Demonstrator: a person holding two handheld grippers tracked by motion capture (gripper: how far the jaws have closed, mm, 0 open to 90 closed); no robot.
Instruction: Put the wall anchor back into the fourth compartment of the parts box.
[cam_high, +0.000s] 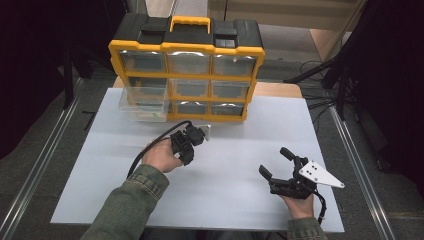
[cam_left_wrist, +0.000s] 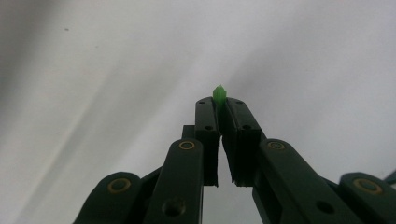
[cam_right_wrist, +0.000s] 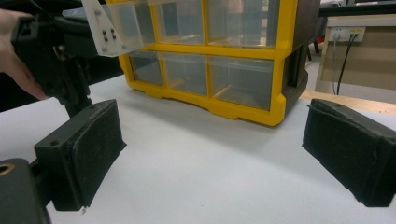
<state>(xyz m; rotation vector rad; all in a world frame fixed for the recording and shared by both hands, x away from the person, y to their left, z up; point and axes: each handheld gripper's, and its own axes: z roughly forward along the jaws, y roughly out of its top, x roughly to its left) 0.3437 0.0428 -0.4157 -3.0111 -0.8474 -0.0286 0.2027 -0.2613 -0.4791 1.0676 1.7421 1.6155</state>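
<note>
left gripper pinched tight on small green piece, table centre, carry step likely. pulled-out drawer at 11 o'clock, probably next. right gripper wide open, empty.

The yellow-and-black plastic drawer organizer sits at the white worktop's far edge, with both hand-held grippers in front of it.

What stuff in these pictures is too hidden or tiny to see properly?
- Green piece: left gripper view, jaws cover all but its tip.
- Left gripper tips: high view, its own body hides them.
- Pulled-out clear drawer: high view, contents too small.
- Organizer top: right gripper view, cut off by the edge.
</note>
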